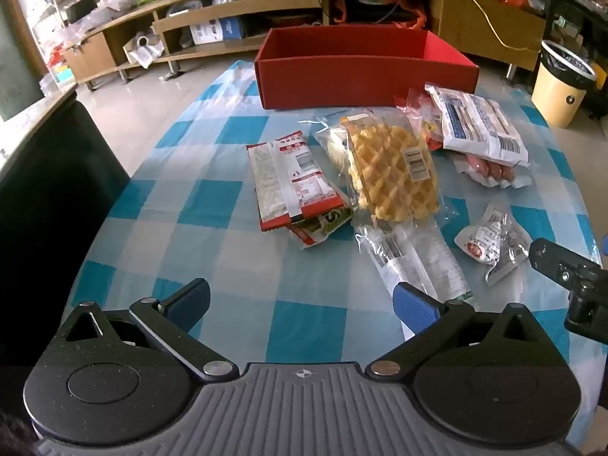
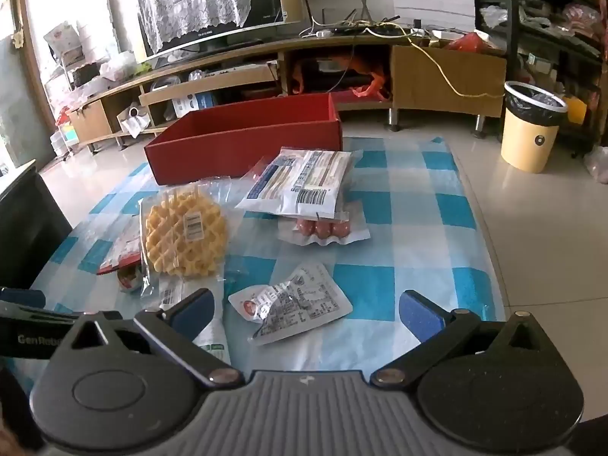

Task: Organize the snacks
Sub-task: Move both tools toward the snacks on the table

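Your left gripper (image 1: 302,302) hangs over the near edge of the bench (image 1: 182,205), angled down, its jaws spread as wide as they go with nothing between them but the blue-and-white checked cloth. Toward the left of the snack pile you see a red-and-white packet (image 1: 292,178) lying flat, with a green-and-red packet (image 1: 323,228) poking out from under its near end. Just right of it lies the waffle in clear wrap (image 1: 391,171), overlapping a clear bag with a white label (image 1: 414,258) that reaches toward the near edge, its end just beside the right finger of your left gripper. Behind all of these, at the far edge of the bench, the red box (image 1: 364,76) stands open and you can see nothing in it. Further right, a blue-and-white bag (image 2: 300,184) rests on top of a pack of sausages (image 2: 323,230), near the box's right corner. Closer to the near edge lies a small silver pouch with a red mark (image 2: 292,304), apart from the others. Your right gripper (image 2: 304,313) hovers above it, tilted down, jaws fully apart and holding nothing; the pouch sits between the two fingers in view, untouched. Off the bench's right edge, a yellow bin (image 2: 530,133) stands on the floor.
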Available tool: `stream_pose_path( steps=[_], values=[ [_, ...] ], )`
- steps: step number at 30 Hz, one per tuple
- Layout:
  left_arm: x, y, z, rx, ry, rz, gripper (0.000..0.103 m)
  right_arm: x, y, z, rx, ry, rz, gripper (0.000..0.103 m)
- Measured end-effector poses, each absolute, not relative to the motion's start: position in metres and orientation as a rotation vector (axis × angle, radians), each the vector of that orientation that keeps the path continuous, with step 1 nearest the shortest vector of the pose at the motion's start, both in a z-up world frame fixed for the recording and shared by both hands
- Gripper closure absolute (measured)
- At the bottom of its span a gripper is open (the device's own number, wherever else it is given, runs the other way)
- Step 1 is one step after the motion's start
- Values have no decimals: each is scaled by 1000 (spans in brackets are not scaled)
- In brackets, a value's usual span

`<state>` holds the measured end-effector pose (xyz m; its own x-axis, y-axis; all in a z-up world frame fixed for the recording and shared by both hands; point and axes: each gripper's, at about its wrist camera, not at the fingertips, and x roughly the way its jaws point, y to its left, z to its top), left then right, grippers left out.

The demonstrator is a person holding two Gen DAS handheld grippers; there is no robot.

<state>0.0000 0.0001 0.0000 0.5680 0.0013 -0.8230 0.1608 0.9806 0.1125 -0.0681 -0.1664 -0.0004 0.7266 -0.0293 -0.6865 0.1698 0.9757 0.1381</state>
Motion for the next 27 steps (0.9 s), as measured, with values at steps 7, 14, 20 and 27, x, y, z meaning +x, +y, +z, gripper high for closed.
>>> stream_pose_path(
  steps=[7,14,20,27],
  values=[
    [-4,4,-1,182,944,-105,0,-63,-174,-4,252,745,-131,0],
    [0,1,-14,181,979,-108,1,-58,-175,-17,242,807,-116,0],
    [4,0,-16,174,1001,-98,1,-59,-165,-16,176,797,-103,0],
    [5,-4,-16,179,1007,-101,1,-57,-164,-18,175,815,-106,0]
  ],
)
